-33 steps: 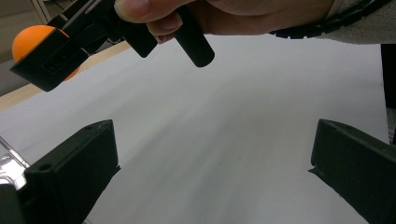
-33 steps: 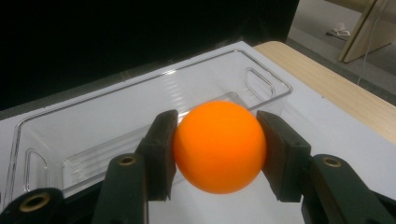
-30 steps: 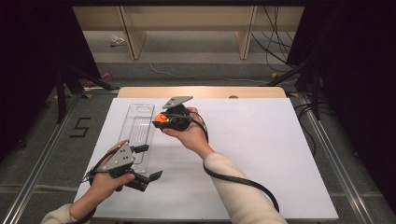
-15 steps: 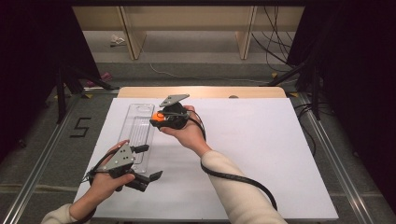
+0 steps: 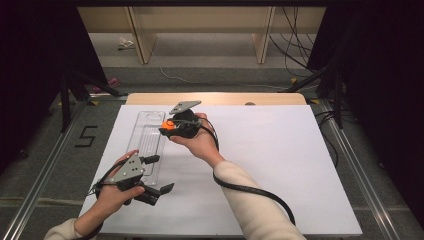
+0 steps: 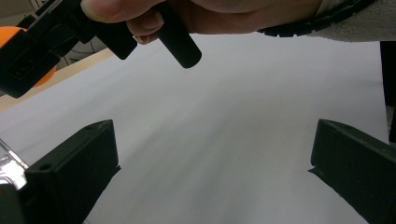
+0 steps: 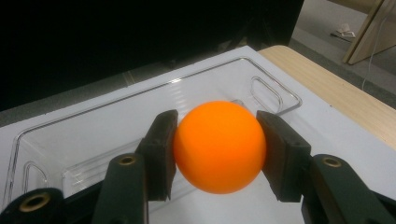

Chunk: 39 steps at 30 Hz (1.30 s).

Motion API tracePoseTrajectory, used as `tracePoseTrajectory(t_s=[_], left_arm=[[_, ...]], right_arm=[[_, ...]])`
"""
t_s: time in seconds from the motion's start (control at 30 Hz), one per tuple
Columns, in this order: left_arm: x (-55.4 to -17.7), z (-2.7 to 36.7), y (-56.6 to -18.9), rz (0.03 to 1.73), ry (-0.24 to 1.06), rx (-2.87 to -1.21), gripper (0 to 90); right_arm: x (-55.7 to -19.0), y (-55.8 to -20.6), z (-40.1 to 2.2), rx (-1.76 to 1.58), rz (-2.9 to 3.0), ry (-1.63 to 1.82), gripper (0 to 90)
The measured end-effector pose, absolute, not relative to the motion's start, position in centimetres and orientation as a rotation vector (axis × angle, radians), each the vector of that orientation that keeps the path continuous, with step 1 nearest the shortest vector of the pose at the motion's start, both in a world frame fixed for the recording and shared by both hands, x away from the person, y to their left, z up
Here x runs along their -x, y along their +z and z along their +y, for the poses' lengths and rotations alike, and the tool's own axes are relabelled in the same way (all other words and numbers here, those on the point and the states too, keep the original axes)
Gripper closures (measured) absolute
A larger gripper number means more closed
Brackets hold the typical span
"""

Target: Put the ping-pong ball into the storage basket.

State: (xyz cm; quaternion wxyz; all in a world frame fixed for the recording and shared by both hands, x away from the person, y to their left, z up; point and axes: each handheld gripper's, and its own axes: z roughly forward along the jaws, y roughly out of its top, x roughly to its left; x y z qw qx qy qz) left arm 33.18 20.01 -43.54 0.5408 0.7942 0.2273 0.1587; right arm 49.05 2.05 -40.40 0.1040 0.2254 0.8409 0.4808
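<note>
An orange ball sits squeezed between the two black pads of my right gripper, which is shut on it. In the high view that gripper hovers over the right edge of a long clear plastic tray, with the orange ball at its tip. My left gripper rests low near the tray's near end, its jaws spread wide and open with nothing between them. The left gripper view shows its fingers apart over white table, and the right hand with the ball farther off.
A white sheet covers the table, with a wooden strip along the far edge. Beyond it stand wooden legs and cables on the floor. A metal rail runs along the left side, beside a "5" mark.
</note>
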Motion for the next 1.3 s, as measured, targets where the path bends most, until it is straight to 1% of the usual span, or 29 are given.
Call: tracePoseTrajectory(t_s=[1.3], left_arm=[[-33.1, 19.9, -43.6, 0.536, 0.373, -1.891, 0.5]], right_arm=[[-49.8, -40.2, 3.9, -0.653, 2.511, 1.406, 51.5]])
